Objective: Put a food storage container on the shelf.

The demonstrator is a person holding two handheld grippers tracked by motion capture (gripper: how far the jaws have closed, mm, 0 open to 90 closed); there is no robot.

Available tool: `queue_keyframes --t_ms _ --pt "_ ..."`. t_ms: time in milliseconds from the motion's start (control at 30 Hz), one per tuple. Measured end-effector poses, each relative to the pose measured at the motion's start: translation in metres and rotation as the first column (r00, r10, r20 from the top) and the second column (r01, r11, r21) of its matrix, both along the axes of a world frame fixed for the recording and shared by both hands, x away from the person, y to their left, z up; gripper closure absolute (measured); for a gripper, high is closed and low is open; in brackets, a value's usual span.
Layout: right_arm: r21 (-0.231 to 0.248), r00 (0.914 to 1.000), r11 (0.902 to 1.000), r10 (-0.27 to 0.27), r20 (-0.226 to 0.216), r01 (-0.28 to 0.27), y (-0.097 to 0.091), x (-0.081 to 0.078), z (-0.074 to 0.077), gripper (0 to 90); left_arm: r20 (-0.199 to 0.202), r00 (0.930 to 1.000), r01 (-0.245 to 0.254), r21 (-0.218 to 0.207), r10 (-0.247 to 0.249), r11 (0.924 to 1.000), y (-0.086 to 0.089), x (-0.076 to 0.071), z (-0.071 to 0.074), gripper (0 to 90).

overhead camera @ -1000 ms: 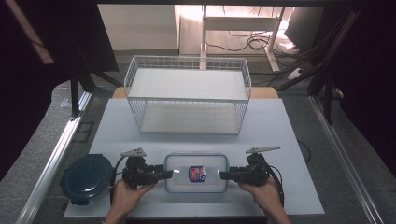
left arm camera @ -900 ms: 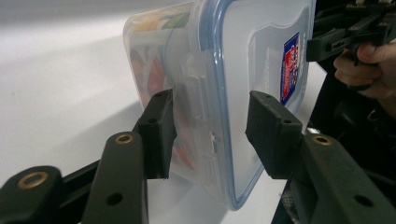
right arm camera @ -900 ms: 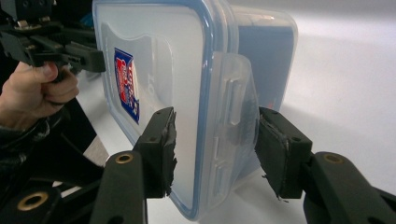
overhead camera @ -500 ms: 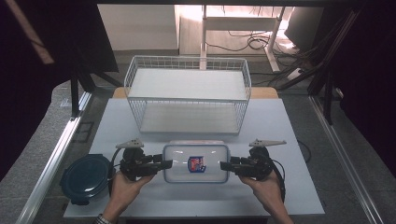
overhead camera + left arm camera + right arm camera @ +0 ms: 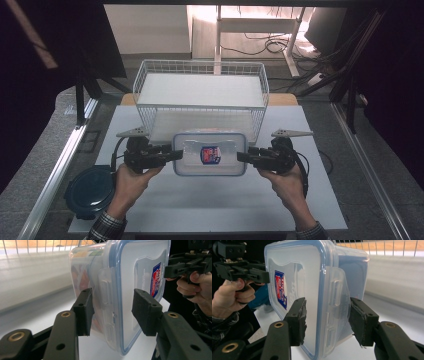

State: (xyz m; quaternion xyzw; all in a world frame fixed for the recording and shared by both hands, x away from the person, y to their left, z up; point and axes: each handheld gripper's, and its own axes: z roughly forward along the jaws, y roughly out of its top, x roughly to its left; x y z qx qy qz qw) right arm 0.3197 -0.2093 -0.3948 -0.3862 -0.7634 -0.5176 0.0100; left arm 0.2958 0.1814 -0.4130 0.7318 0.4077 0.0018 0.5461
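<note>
Between left tool [image 5: 176,155] and right tool [image 5: 241,156], clear lidded container [image 5: 210,153], apparently clamped endwise

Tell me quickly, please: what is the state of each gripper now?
Left gripper: shut on the left end of the clear lidded container.
Right gripper: shut on the right end of the same container.

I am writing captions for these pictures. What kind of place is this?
Probably a lab or workshop set up for recording, not a home: a white table with metal rails, loose cables on the floor behind, and a wire basket laid out as a prop.
</note>
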Motion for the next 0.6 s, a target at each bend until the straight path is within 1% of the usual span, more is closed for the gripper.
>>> queue_keyframes --t_ms 67,133,267,367,400,433,600 --pt "0.009 1.0 1.0 0.002 0.008 -0.002 0.001 0.002 0.003 50.8 0.001 1.0 -0.002 -0.013 0.002 0.9999 0.003 0.002 0.002 52.1" --pt "0.017 1.0 0.9998 0.004 0.006 -0.004 0.003 0.005 0.007 51.1 0.003 1.0 -0.008 -0.022 0.008 0.9997 0.006 0.005 0.005 52.1" --pt "0.015 0.9997 0.9999 0.009 0.021 -0.009 0.009 0.015 0.018 51.2 0.011 0.9997 -0.022 -0.036 0.022 0.9991 0.012 0.013 0.015 52.1" --pt "0.015 0.9996 0.9998 0.009 0.028 -0.01 0.014 0.023 0.027 51.2 0.02 0.9993 -0.03 -0.043 0.031 0.9986 0.016 0.022 0.025 52.1" --pt "0.015 0.9993 0.9998 0.01 0.036 -0.01 0.016 0.027 0.031 51.2 0.022 0.9992 -0.033 -0.045 0.034 0.9985 0.018 0.026 0.029 52.1" --pt "0.016 0.9994 0.9998 0.008 0.033 -0.009 0.017 0.03 0.035 51.2 0.024 0.9992 -0.032 -0.045 0.033 0.9985 0.019 0.029 0.032 52.1" --pt "0.01 0.9989 0.9999 0.006 0.047 -0.007 0.024 0.046 0.052 51.2 0.033 0.9992 -0.021 -0.05 0.023 0.9985 0.027 0.048 0.047 52.2"
